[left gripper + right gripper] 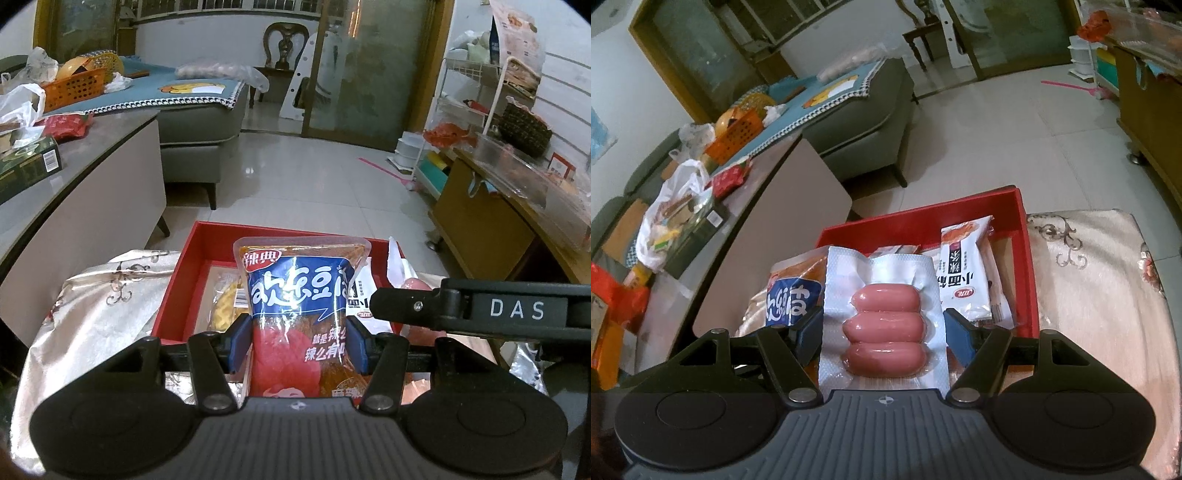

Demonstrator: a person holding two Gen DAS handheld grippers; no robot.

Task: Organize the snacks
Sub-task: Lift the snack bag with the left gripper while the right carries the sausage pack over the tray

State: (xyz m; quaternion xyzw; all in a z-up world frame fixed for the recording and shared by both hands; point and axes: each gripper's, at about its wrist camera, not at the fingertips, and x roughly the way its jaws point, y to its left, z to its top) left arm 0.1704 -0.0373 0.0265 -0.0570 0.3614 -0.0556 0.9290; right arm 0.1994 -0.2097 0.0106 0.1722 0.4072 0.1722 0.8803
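The left hand-held gripper (pixel 299 341) is closed narrow on a blue and red snack pouch (pixel 299 302), both blue pads pressing its sides. The pouch stands upright at the centre of the left wrist view, over the near edge of a red tray (pixel 184 273). Large white Chinese characters run across its blue band; a small red badge sits at its upper left corner.

The right hand-held gripper (pixel 882 334) holds a clear vacuum pack of three pink sausages (pixel 884 328) at a middling width, the pack filling the gap between its pads, just in front of the red tray (pixel 1023 236).

In the left wrist view, the other gripper's black arm, lettered "DAS" (pixel 517 310), crosses the right side, covering part of the tray's right wall. Inside the tray lie a white noodle packet (pixel 966 269) with black Chinese lettering and a yellowish packet (pixel 225 302).

A pale embroidered cloth (pixel 1097 280) covers the bench under the tray. At upper left, a low bench (pixel 92 147) carries an orange basket (pixel 74 88), plastic bags and a dark green box (pixel 26 166).
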